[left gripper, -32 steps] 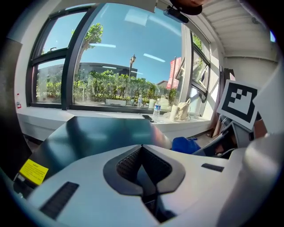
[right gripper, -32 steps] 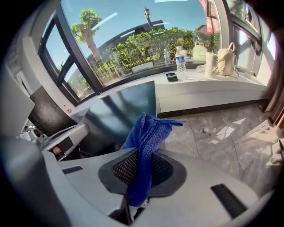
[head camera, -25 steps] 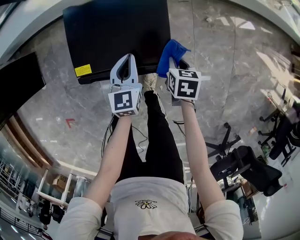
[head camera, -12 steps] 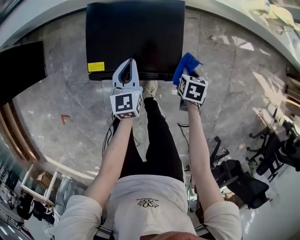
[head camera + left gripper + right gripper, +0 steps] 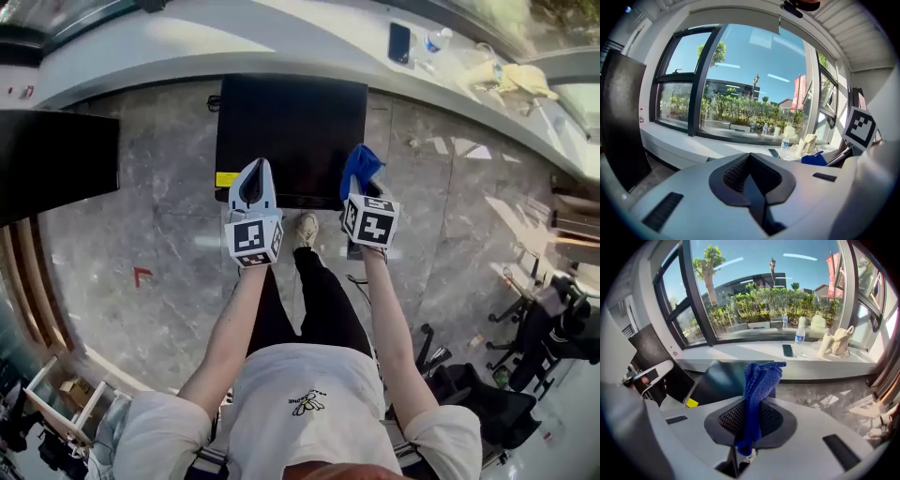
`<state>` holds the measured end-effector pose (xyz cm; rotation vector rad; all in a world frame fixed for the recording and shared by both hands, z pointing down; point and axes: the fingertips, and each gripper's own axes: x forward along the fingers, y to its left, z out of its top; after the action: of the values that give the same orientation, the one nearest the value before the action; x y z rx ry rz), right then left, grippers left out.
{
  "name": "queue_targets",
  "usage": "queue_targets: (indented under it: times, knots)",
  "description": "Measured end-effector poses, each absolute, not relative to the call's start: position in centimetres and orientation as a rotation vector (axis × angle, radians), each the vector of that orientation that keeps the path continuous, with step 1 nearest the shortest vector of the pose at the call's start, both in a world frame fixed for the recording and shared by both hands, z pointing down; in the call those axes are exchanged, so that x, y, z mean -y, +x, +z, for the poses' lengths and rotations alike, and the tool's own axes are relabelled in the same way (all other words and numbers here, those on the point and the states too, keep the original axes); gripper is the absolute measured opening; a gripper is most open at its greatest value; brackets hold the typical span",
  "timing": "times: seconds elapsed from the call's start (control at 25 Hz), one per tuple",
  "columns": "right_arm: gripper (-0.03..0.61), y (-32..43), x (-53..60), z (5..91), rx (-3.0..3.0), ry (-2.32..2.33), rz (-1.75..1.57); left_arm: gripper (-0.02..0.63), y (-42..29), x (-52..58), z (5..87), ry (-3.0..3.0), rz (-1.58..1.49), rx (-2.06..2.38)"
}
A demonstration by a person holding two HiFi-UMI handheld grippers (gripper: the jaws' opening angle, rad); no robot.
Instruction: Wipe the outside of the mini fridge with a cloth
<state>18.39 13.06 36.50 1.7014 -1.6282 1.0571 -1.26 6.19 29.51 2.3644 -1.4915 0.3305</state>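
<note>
Seen from above, a person faces a black box-shaped mini fridge on a grey marble floor. The right gripper has its jaws clamped on a crumpled blue cloth at the fridge's near right corner. The left gripper is beside it, with its jaws pressed together and nothing between them.

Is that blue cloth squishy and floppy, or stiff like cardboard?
Probably floppy: the blue cloth is bunched into folds where the right gripper pinches it, and its bottom end dangles. It looks light, too, since a thin pinch holds it up. Its knobbly weave likely grips rather than slips.
</note>
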Motion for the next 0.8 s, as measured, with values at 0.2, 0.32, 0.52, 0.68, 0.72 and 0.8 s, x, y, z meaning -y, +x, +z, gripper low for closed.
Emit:
queue_targets:
  times: [0.2,0.32,0.52,0.68,0.72,0.8]
  knots:
    - [0.061,15.4,-10.3,25.1,1.809,1.696,0.882,0.005,-2.3,-4.3,18.7,2.413,0.191,1.539]
    - [0.061,15.1,-7.8,17.4,1.878,1.748,0.765,0.005,-3.4,-2.1,11.5,2.469,0.141,1.568]
    - [0.061,15.4,-5.1,6.3,1.991,1.942,0.694,0.005,-5.1,-0.2,-0.1,2.648,0.046,1.662]
    - [0.061,13.9,-5.4,2.0,2.115,2.035,0.654,0.005,-6.4,-1.6,-3.2,2.680,-0.002,1.669]
    - [0.061,13.6,-5.7,1.5,2.131,2.033,0.613,0.005,-6.3,-2.0,-3.1,2.683,0.001,1.660]
    - [0.061,13.0,-6.3,0.6,2.135,2.027,0.516,0.005,-6.2,-2.4,-2.6,2.686,0.008,1.635]
